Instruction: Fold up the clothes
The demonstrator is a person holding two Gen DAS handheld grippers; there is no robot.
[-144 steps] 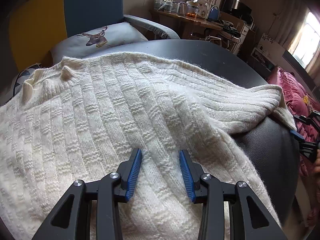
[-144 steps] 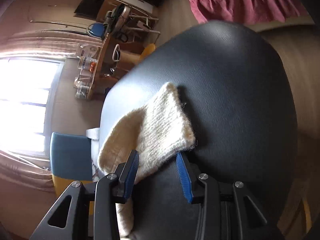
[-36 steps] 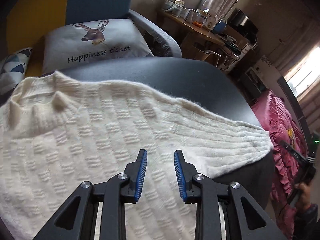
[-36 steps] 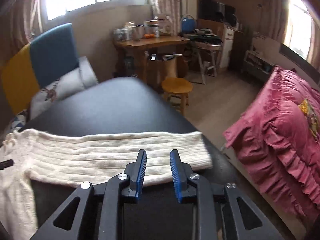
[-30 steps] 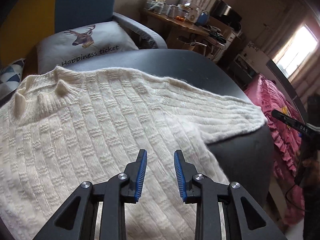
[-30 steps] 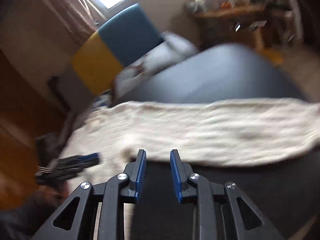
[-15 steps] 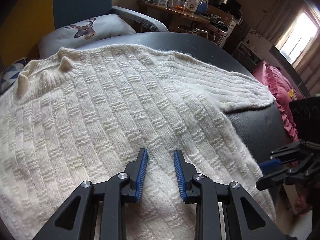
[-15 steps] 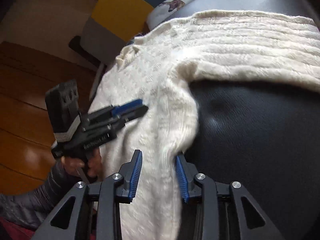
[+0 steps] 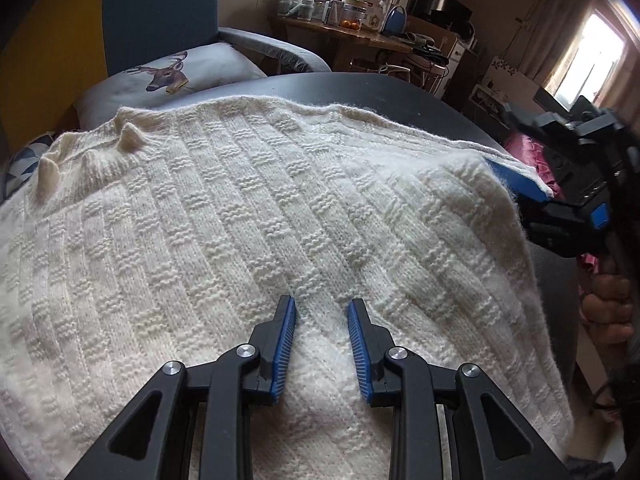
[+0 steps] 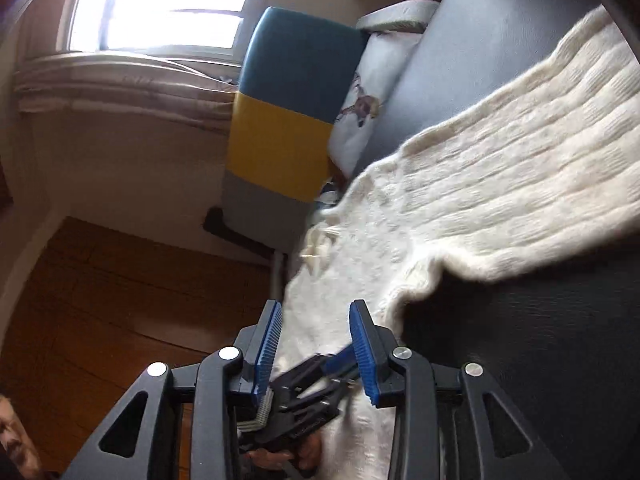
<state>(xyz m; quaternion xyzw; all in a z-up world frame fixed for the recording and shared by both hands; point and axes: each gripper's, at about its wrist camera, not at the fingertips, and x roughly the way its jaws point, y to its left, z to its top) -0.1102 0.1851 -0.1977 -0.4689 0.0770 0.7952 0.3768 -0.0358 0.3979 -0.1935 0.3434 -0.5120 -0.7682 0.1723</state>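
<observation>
1. Lying spread across the dark round table (image 9: 400,84), the cream knitted sweater (image 9: 240,208) covers most of the top, its collar on the side nearest the deer cushion (image 9: 172,72) and its body flat in a single layer.
2. One sleeve (image 10: 520,168) reaches straight out from the sweater's body over bare table, unfolded.
3. My right gripper (image 9: 516,180) is at the sweater's side edge below that sleeve; from my left camera the edge there rides raised against a blue pad, yet from my right camera the fingers stand well apart with the knit passing between them, so I cannot tell whether it truly grips.
4. My left gripper (image 9: 322,344) hovers low over the sweater's lower body, fingers moderately apart, holding nothing.
5. Judging progress: no fold shows anywhere on the sweater. I read this as the side being taken up for folding in toward the sweater's middle; sleeves, sides and the final halving appear left to do.
</observation>
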